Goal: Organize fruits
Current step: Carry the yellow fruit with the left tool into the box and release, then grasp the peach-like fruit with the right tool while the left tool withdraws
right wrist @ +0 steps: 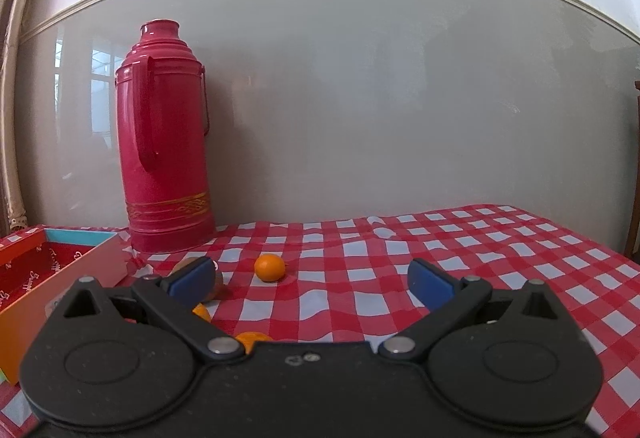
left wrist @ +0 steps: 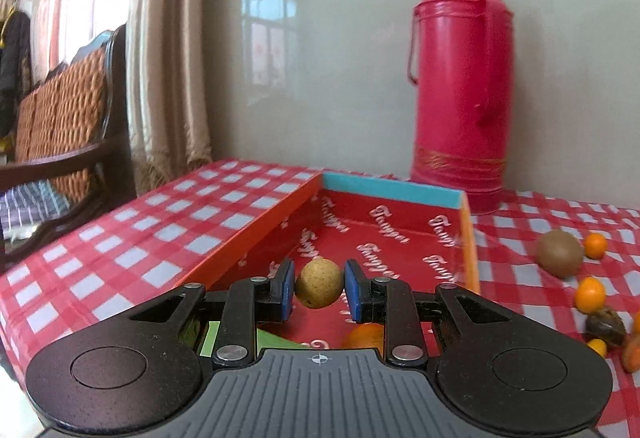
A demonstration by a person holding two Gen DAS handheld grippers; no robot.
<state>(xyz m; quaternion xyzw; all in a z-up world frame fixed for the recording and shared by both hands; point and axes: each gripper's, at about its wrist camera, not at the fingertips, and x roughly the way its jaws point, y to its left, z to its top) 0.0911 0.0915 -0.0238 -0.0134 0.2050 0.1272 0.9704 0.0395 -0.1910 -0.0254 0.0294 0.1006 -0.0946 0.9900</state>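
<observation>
The left tool (left wrist: 319,288) was clenched on a small, round, tan, speckled fruit (left wrist: 319,287), its blue pads (left wrist: 286,288) pressed to either side. The fruit hung above the red printed floor of the open cardboard box (left wrist: 400,234), just inside the box's near end, with most of the box floor ahead of the tool and an orange fruit (left wrist: 366,335) lying in the box below it. Judged from this, the coming move is a short lowering and release almost straight down.

The right tool (right wrist: 312,280) was released, jaws spread wide and empty, held over the checked tabletop (right wrist: 460,262). A small orange (right wrist: 270,267) lay just ahead of it, slightly left of centre, so this tool was nearer the loose fruit.
</observation>
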